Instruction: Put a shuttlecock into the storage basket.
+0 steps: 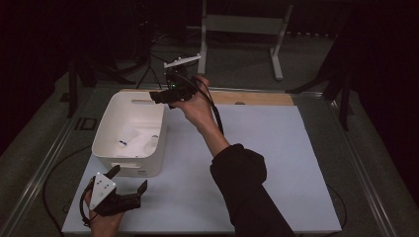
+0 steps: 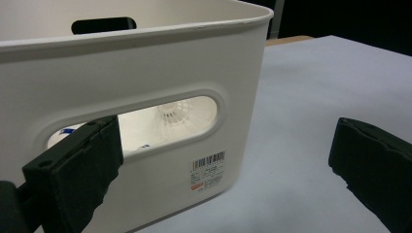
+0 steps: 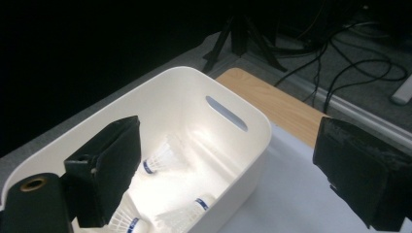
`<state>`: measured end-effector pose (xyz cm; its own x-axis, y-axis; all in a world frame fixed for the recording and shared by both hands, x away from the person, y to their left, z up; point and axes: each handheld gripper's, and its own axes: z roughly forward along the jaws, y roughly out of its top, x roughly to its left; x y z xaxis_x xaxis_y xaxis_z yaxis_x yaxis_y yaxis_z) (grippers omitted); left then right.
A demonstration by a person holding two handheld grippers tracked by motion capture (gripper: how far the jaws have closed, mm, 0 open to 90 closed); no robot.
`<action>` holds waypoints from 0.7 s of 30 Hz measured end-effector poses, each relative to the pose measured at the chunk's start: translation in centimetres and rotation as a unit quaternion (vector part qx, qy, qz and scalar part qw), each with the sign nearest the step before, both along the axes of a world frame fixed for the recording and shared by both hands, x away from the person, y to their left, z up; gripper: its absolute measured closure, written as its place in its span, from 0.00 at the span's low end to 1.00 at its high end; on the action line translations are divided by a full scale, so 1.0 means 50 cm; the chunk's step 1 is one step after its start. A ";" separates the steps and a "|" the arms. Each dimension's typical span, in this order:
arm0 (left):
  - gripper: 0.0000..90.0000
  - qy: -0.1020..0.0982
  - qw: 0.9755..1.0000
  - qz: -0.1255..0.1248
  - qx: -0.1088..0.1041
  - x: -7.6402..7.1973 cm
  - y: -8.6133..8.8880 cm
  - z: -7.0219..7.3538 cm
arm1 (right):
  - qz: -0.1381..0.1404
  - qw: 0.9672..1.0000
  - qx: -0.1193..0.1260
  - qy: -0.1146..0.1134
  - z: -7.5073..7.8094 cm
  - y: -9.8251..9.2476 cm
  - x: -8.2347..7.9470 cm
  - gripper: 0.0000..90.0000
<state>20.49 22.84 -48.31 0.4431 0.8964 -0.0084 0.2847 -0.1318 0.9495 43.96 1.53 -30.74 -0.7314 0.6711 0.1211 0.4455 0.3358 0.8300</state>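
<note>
Now poised, wide open and empty, right gripper point(image 1: 159, 97) over bin's point(image 1: 106, 123) far rim, shuttlecocks point(image 3: 156, 162) inside; left gripper point(image 1: 129, 178) open beside near wall.

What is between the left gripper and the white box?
Nothing: in the high view, just a bare strip of white table cover separates the left gripper from the white box holding shuttlecocks.
</note>
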 end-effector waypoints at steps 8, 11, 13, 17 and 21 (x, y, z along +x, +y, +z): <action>0.00 0.001 1.000 -0.001 0.002 0.000 -0.001 0.000 | -0.007 1.000 -0.013 -0.008 -0.008 -0.025 -0.003 0.11; 0.00 0.001 1.000 -0.001 0.002 0.001 -0.001 0.000 | -0.010 1.000 -0.010 -0.007 -0.014 -0.037 -0.003 0.11; 0.00 0.002 1.000 -0.001 0.002 0.001 -0.002 0.000 | -0.014 1.000 -0.010 -0.006 -0.016 -0.045 -0.003 0.11; 0.00 0.002 1.000 0.000 0.002 0.001 -0.002 -0.001 | -0.015 1.000 -0.011 -0.010 -0.021 -0.060 -0.007 0.11; 0.00 0.002 1.000 0.000 0.002 0.001 -0.002 -0.001 | -0.016 1.000 -0.013 -0.014 -0.024 -0.072 -0.010 0.11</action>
